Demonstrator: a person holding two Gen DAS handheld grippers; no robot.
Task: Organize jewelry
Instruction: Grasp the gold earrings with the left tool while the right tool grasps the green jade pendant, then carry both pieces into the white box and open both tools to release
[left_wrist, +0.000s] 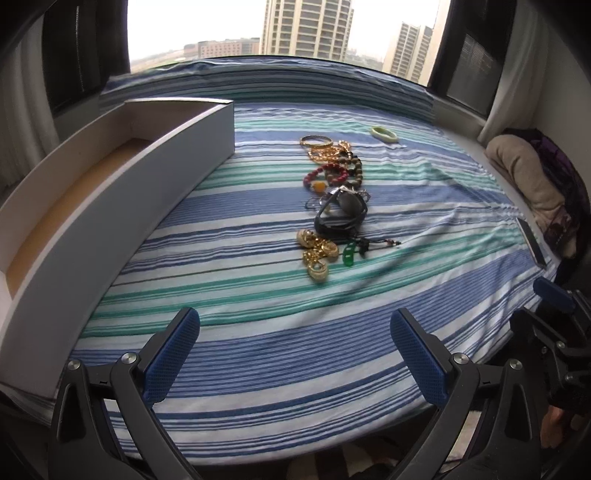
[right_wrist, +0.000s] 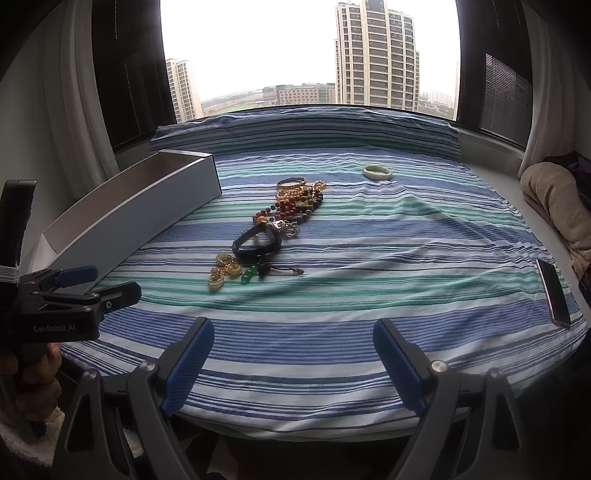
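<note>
A pile of jewelry lies in a line on the striped cloth: gold bangles (left_wrist: 316, 140), bead bracelets (left_wrist: 327, 176), a black watch (left_wrist: 341, 214), gold chains (left_wrist: 317, 254) and a green pendant (left_wrist: 348, 255). A pale green bangle (left_wrist: 384, 133) lies apart, farther back right. The same pile (right_wrist: 273, 225) and pale green bangle (right_wrist: 376, 172) show in the right wrist view. A long white box (left_wrist: 122, 199) stands open at the left; it also shows in the right wrist view (right_wrist: 140, 214). My left gripper (left_wrist: 295, 354) is open and empty, near the cloth's front edge. My right gripper (right_wrist: 293, 363) is open and empty too.
A phone (right_wrist: 554, 295) lies at the cloth's right edge. A beige blanket (left_wrist: 524, 173) sits on the sill at right. A striped pillow (right_wrist: 303, 129) runs along the window at the back. The left gripper (right_wrist: 74, 295) appears at the left of the right wrist view.
</note>
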